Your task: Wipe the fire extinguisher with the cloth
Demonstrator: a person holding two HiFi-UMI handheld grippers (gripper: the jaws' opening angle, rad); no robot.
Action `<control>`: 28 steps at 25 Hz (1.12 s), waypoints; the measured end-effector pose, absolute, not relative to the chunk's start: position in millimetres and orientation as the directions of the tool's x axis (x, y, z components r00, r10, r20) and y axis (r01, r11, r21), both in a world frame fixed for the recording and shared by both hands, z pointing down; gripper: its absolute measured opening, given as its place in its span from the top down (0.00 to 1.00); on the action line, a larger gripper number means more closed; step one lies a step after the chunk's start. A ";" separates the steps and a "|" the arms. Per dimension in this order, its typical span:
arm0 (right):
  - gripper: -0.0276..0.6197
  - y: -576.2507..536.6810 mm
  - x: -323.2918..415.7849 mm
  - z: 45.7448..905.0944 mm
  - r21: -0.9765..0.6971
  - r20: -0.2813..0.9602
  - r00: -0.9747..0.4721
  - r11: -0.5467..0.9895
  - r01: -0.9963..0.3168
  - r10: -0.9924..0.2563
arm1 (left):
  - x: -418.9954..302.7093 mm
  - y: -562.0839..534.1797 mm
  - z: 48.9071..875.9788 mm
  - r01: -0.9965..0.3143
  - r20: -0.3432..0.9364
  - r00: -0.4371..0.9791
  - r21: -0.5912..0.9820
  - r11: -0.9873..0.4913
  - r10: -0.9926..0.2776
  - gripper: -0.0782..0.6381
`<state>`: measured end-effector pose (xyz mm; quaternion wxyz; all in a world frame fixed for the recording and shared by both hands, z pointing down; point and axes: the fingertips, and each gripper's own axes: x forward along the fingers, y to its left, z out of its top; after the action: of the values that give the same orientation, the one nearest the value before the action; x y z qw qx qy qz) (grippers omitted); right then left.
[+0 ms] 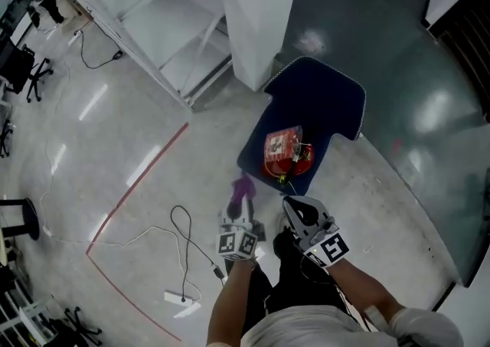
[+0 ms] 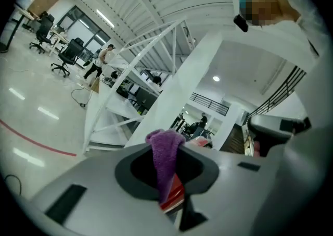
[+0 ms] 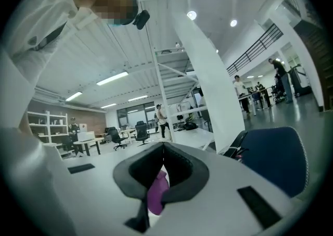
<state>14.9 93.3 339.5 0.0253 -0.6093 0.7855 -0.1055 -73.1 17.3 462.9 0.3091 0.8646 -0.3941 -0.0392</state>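
Left claw (image 2: 166,152) is clamped on a fold of the purple cloth (image 2: 165,163). A tuft stands up past the tips and the rest hangs down through the gap. Right claw (image 3: 164,147) is closed tip to tip with nothing in it; the purple seen through its opening is the cloth beyond, not a grip. In the head view both claws are held low over the floor (image 1: 115,146). The cloth is apart from the fire extinguisher (image 1: 286,154), which appears to stand upright near the near corner of a dark blue mat (image 1: 321,100). The mat's far edge lies at the foot of a white pillar (image 1: 260,16). There is no contact, so wiping is judged not begun. Risks, as judgement: (1) the claw takes only a narrow pinch of cloth, so drag against the cylinder could pull it free, or the hard tips rather than the cloth could meet the paint. (2) The extinguisher is unsupported, so a sideways push, with the right claw shut and away from it, could rock it or tip it over the mat's edge. (3) The fittings at its top look likely to snag a loose cloth end. (4) A corded power strip (image 1: 182,298) lies on the floor to the person's left, a trip hazard if stepping round.
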 end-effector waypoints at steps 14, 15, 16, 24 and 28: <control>0.94 117.8 -0.7 424.2 -0.317 0.119 -0.382 0.329 -0.890 -0.917 | -55.5 -5.5 661.1 -0.714 0.276 0.625 0.580 -0.392 -0.731 0.80; 0.94 120.7 -3.8 430.8 -0.323 0.126 -0.398 0.341 -0.883 -0.909 | -52.3 -6.0 675.1 -0.709 0.274 0.624 0.592 -0.384 -0.731 0.80; 0.94 122.8 -6.6 436.7 -0.329 0.133 -0.412 0.352 -0.876 -0.901 | -48.4 -6.8 688.7 -0.704 0.273 0.625 0.603 -0.376 -0.731 0.80; 0.94 124.9 -0.4 476.4 -0.358 0.191 -0.413 0.328 -0.874 -0.891 | -6.0 -6.4 776.3 -0.666 0.296 0.652 0.663 -0.342 -0.698 0.80; 0.94 122.3 8.3 477.8 -0.355 0.207 -0.393 0.305 -0.884 -0.896 | 2.7 -4.5 768.8 -0.626 0.274 0.674 0.705 -0.334 -0.686 0.80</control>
<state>8.3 122.3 477.8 0.0147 -0.5507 0.8078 -0.2097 2.7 -4.5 768.8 0.4140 0.8159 -0.4021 -0.0364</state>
